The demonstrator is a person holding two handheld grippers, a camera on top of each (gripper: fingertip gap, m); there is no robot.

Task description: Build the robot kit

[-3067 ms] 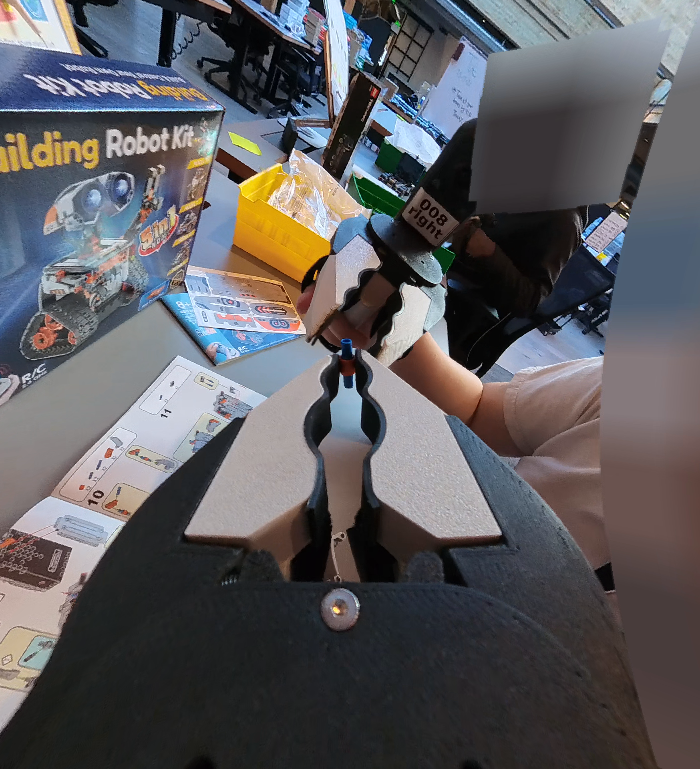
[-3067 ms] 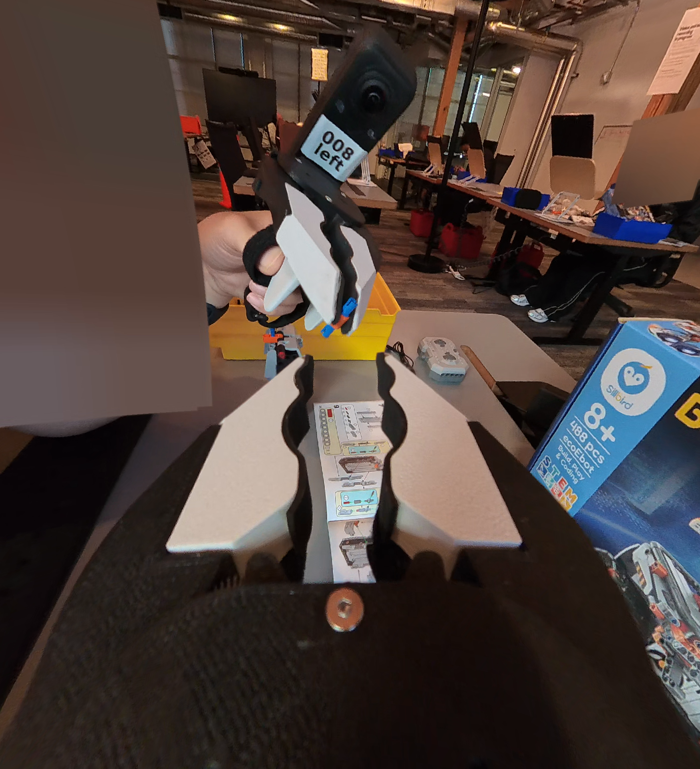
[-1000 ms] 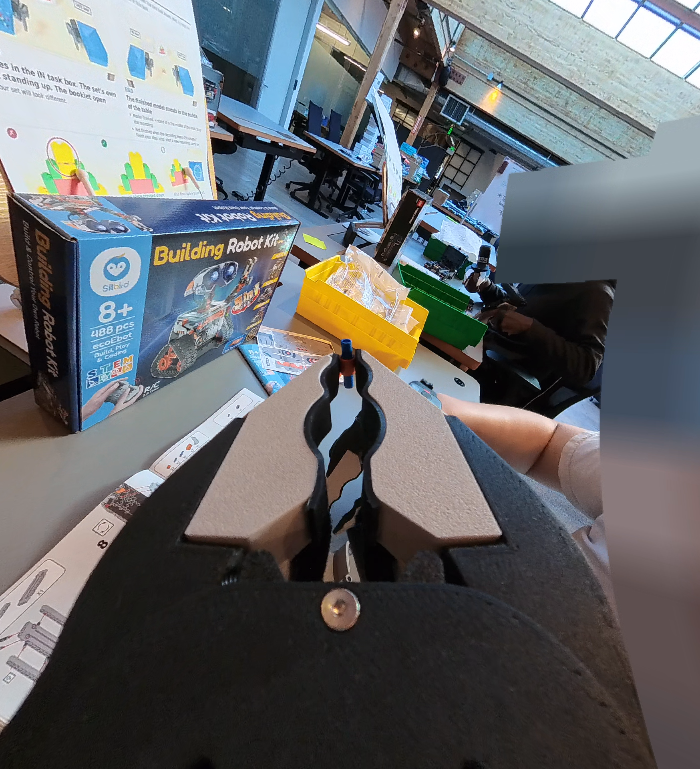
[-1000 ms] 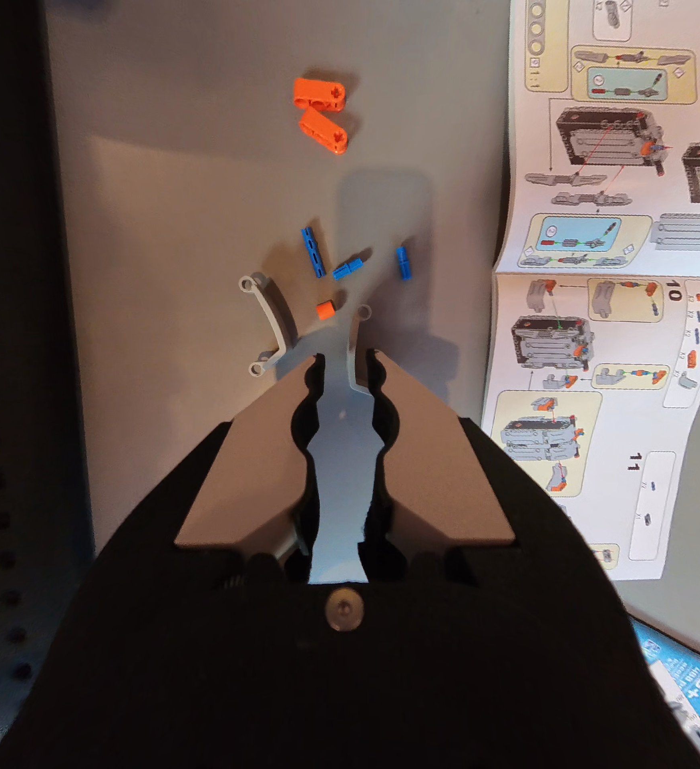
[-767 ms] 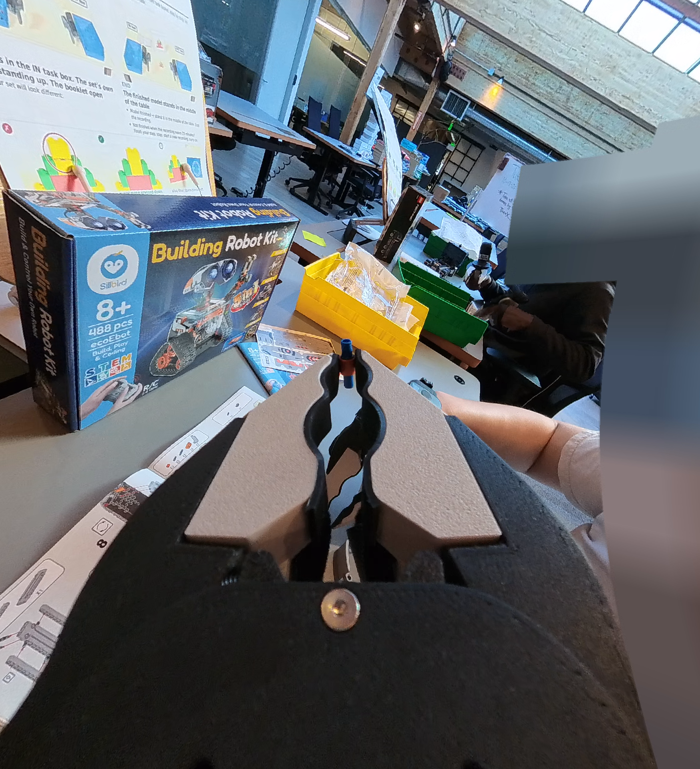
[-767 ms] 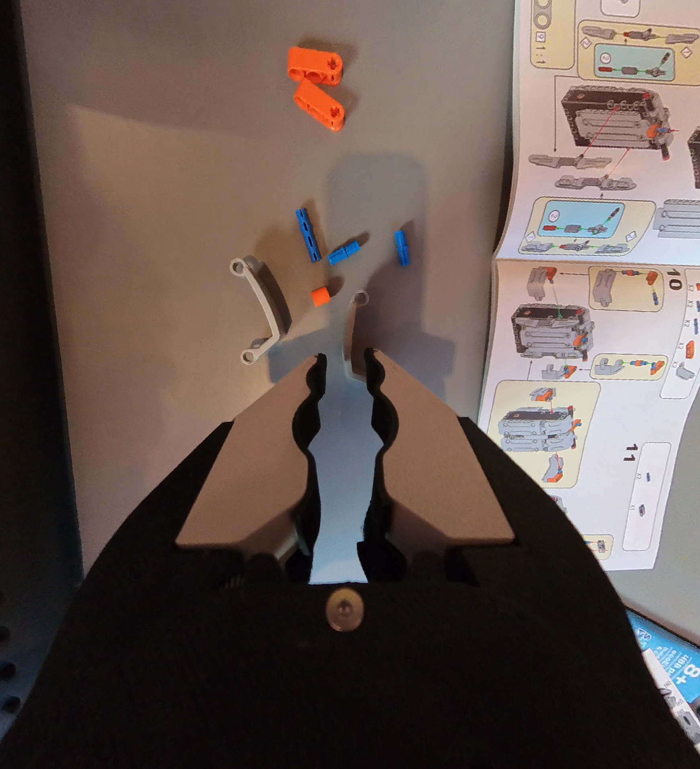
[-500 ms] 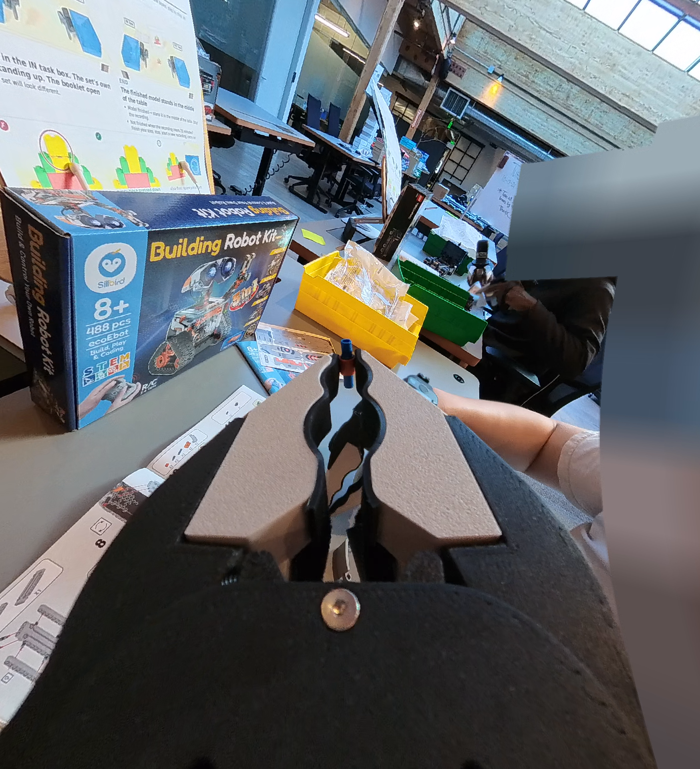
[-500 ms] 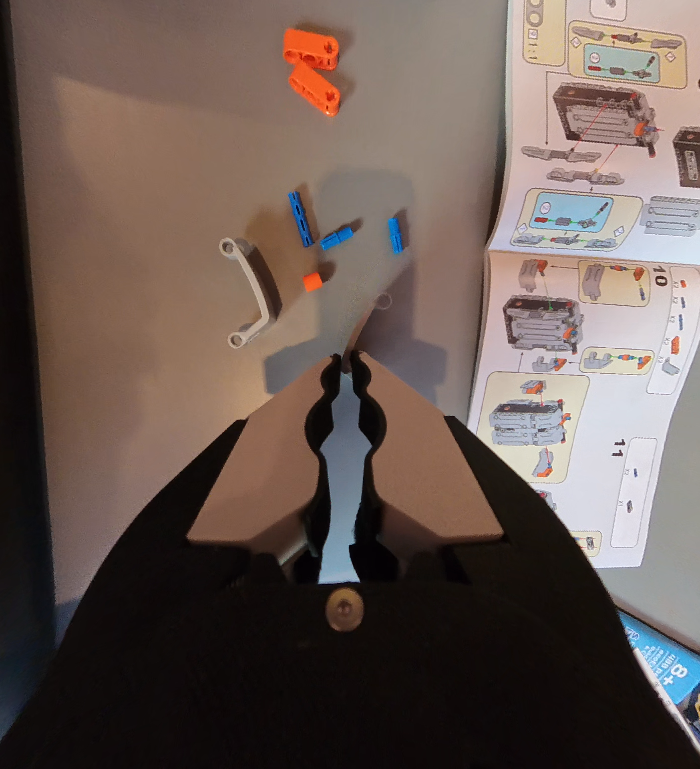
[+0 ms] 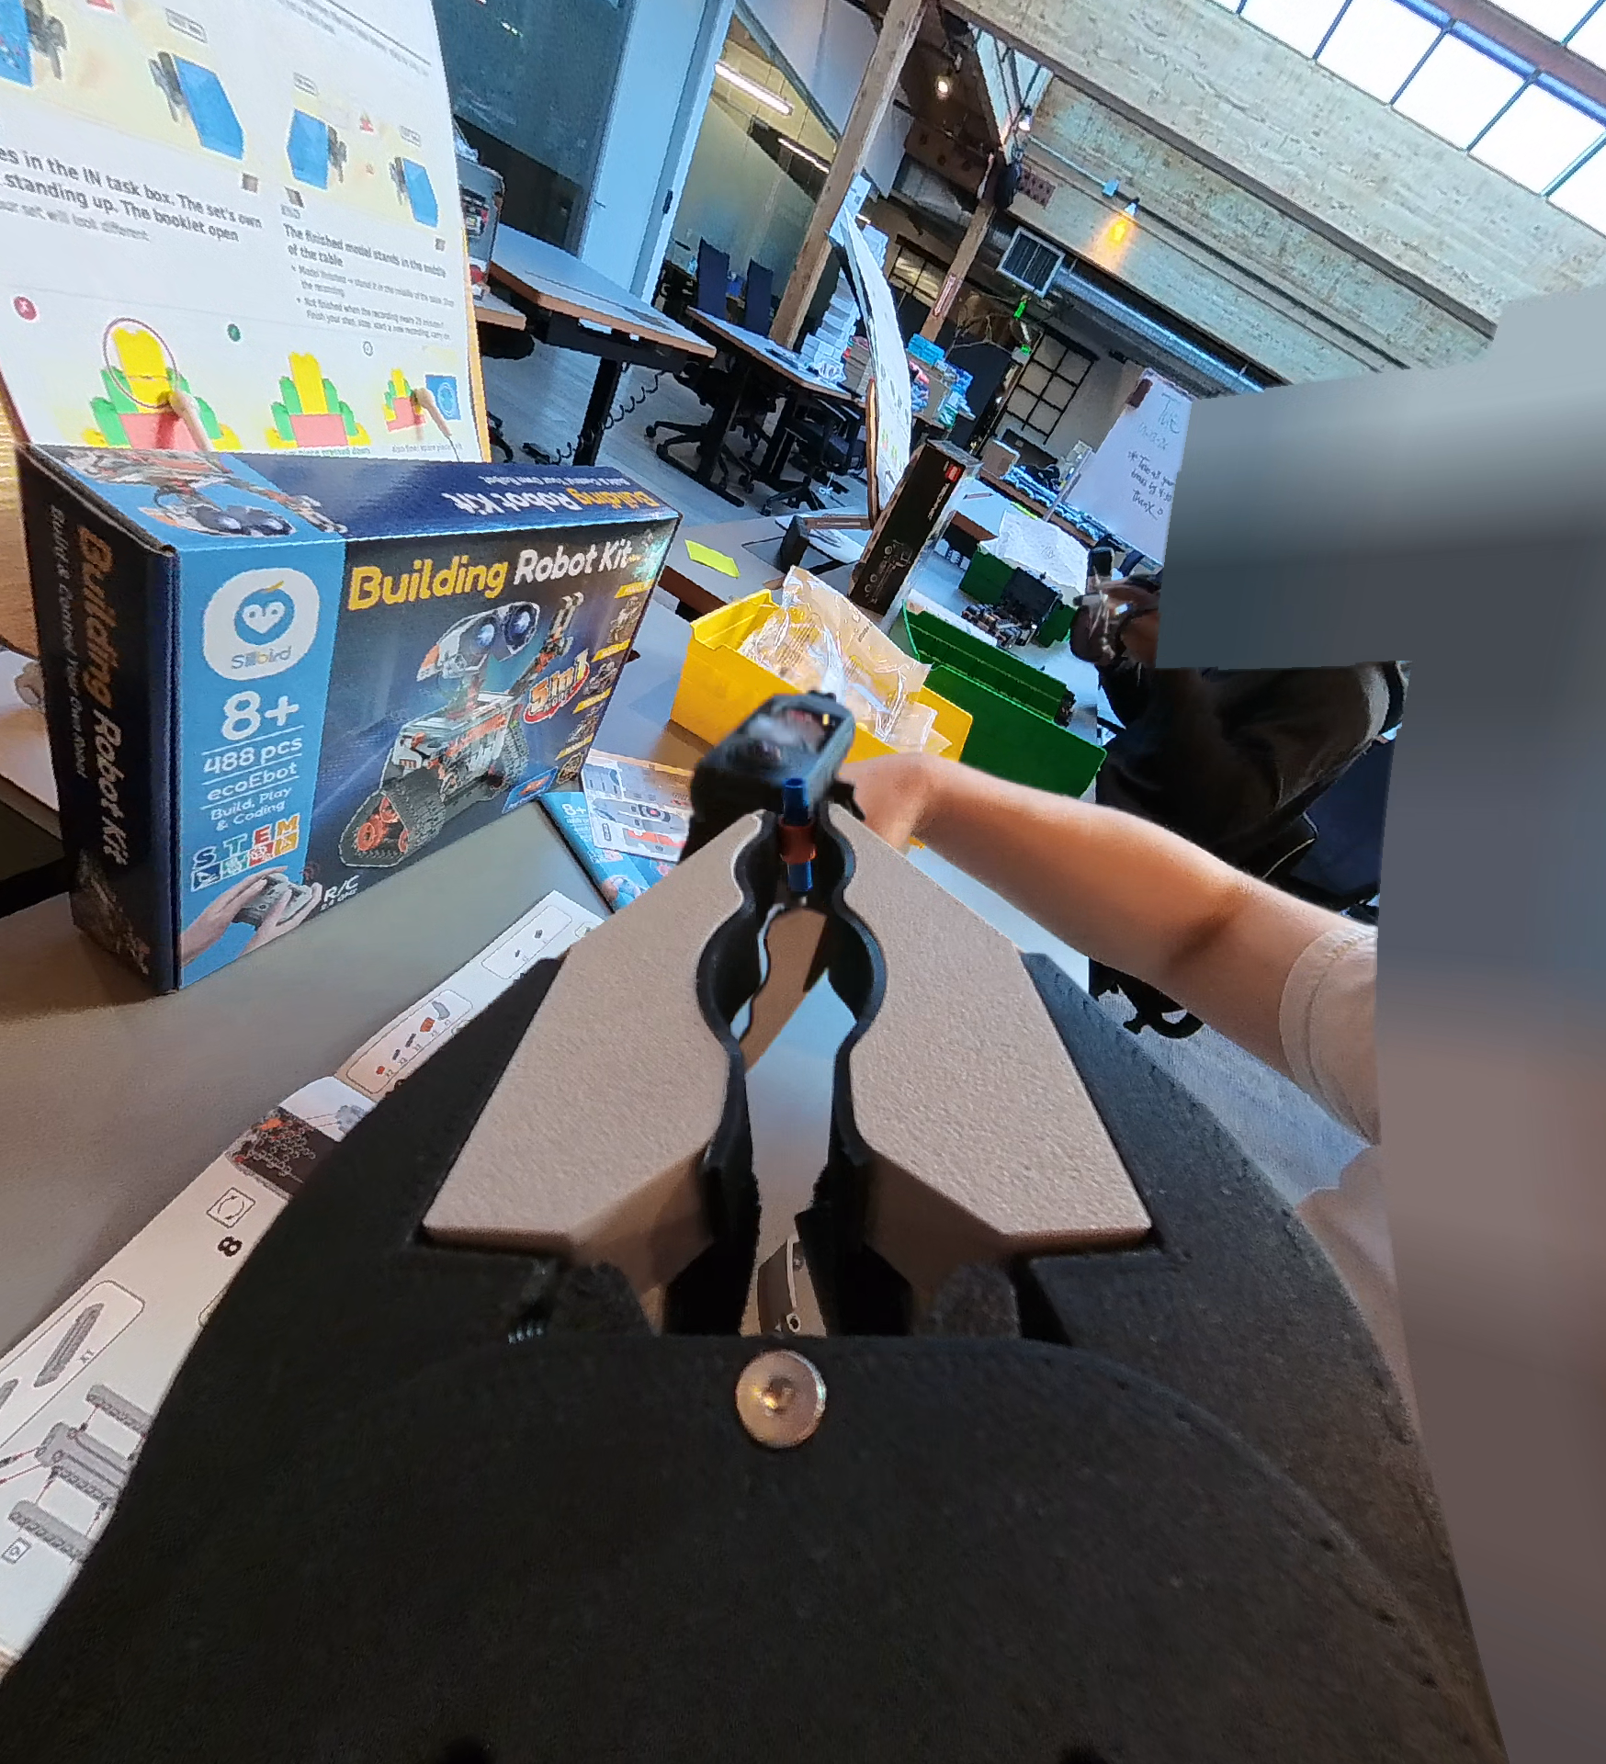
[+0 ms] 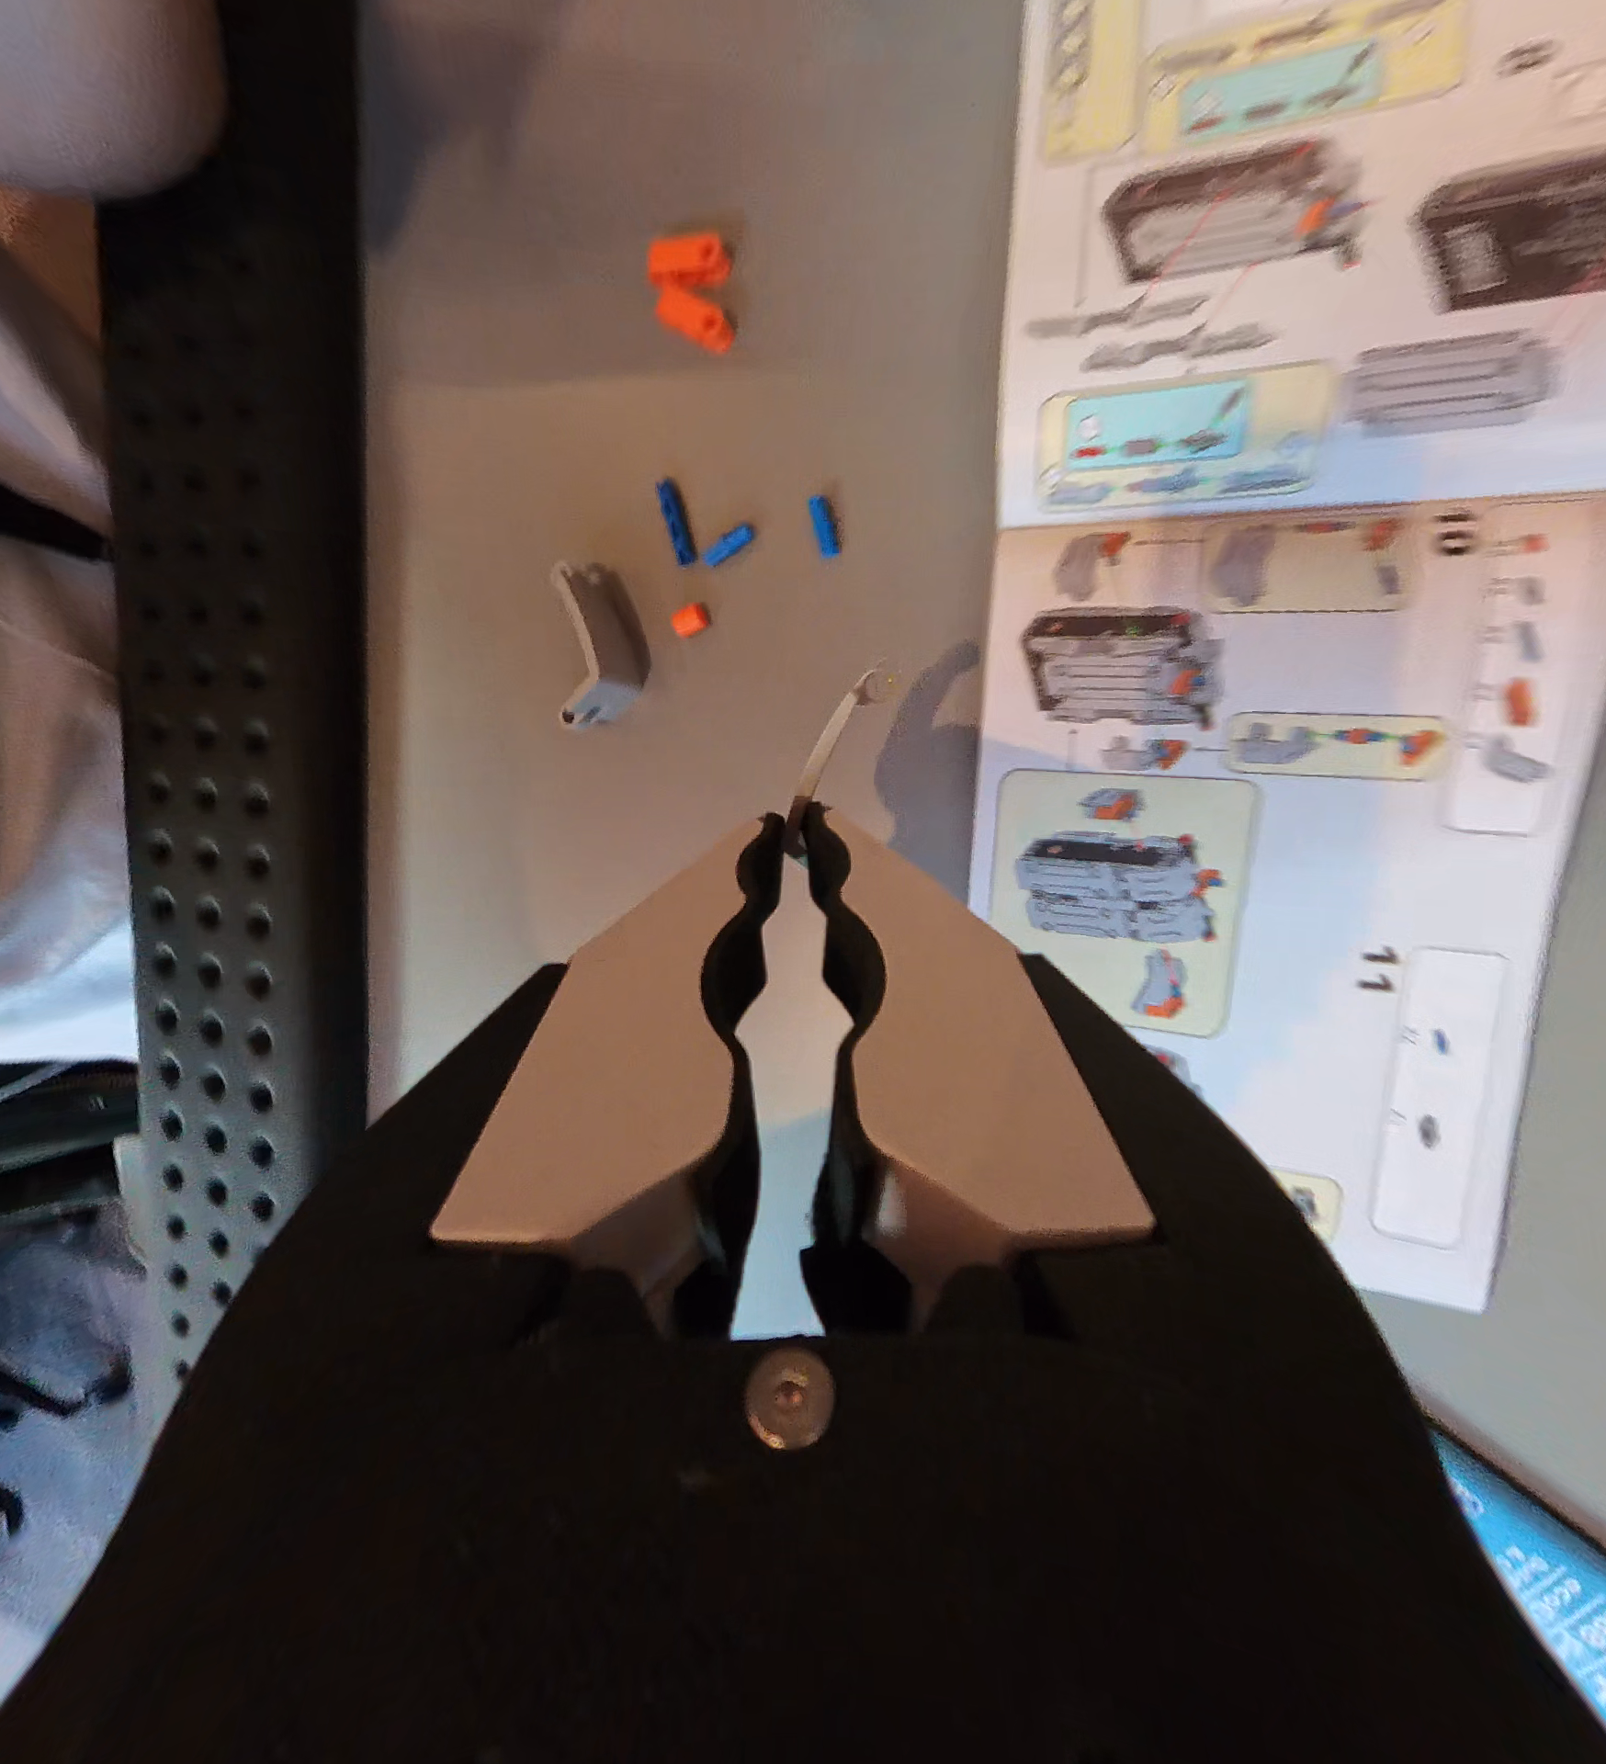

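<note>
1. The fingers (image 10: pixel 923 1002) of the right gripper (image 10: pixel 794 830) are pinched narrow on the near end of a thin curved grey beam (image 10: pixel 835 740). A second ago they stood apart over it as it lay flat. Now the beam juts past the tips, and its shadow falls apart from it on the bench (image 10: pixel 513 430), so it looks lifted clear. The view is smeared by motion.
2. The left gripper (image 9: pixel 794 840) still has its fingers closed on a small blue-and-orange pin (image 9: pixel 792 829), which stands upright at the tips.
3. Left of the lifted beam, a second curved grey beam (image 10: pixel 601 659) lies on the bench, with an orange bush (image 10: pixel 689 619) just beside it.
4. Farther off lie three blue pins (image 10: pixel 675 520), then two orange connectors (image 10: pixel 689 286).
5. The open instruction booklet (image 10: pixel 1305 668) lies to the right.
6. In the left wrist view, the right gripper's dark body has come into sight just beyond the pin.
7. Behind stand the kit box (image 9: pixel 351 687) and a yellow bin (image 9: pixel 732 687).
</note>
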